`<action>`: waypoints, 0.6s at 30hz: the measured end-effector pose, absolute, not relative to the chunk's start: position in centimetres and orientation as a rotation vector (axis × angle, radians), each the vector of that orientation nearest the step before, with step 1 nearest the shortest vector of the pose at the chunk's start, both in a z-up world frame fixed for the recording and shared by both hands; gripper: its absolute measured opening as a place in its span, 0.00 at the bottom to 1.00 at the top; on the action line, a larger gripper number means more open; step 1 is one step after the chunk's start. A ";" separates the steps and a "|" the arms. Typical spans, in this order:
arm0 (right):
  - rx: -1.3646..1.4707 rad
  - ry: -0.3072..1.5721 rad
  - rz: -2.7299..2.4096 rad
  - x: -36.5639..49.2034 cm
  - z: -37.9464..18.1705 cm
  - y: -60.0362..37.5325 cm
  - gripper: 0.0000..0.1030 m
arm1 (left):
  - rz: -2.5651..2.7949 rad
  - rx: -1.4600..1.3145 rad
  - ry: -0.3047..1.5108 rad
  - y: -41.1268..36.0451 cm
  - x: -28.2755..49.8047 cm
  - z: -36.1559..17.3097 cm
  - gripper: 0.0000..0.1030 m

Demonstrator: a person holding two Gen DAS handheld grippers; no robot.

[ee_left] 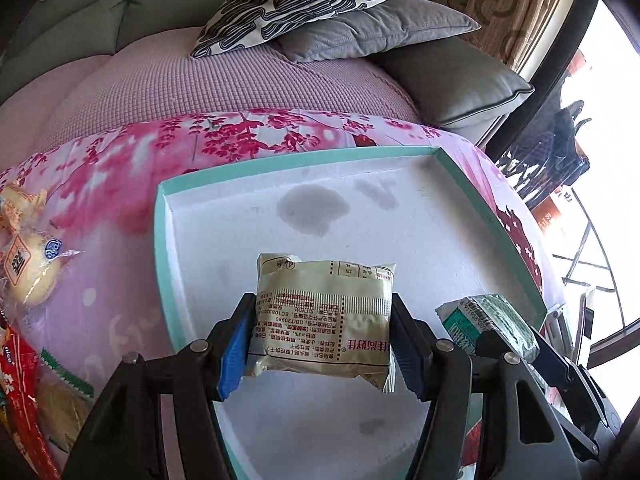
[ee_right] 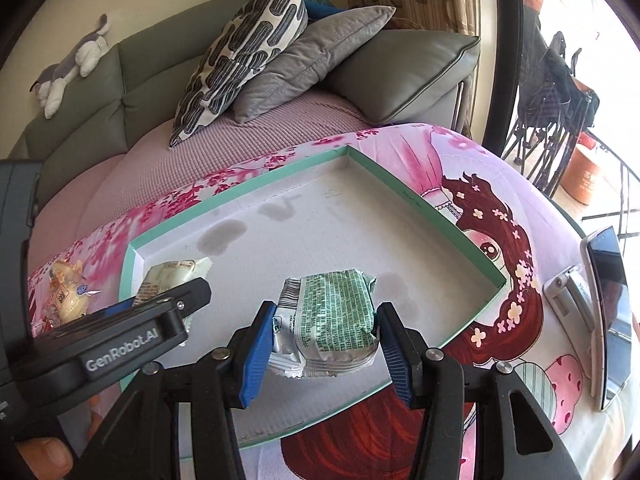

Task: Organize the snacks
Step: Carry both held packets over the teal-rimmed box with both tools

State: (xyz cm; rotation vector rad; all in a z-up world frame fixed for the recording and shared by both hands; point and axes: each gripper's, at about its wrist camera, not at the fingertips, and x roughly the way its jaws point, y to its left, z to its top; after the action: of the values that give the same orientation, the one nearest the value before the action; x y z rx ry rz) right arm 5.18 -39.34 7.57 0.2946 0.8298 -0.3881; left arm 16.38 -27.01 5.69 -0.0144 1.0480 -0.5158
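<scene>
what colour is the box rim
Teal, with a white inside; clearest in the right wrist view.

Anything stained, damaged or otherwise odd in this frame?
Yes: the white floor of the teal-rimmed tray has grey blotches, like damp or grease stains. The cream packet and green packet look crumpled but intact.

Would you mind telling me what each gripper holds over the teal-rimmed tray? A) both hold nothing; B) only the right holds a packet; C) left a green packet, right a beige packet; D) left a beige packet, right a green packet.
D: the left gripper clamps the beige packet, the right gripper the green packet, above the tray.
</scene>
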 end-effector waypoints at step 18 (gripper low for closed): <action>0.289 0.844 -0.405 5.2 7.1 -39.7 0.52 | -0.431 0.017 1.056 -25.1 16.4 4.2 0.63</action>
State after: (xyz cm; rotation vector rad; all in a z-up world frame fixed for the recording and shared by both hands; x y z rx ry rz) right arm 5.18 -39.67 7.13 0.2892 0.8438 -0.4048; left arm 16.38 -25.14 4.17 0.0174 1.0559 -0.4309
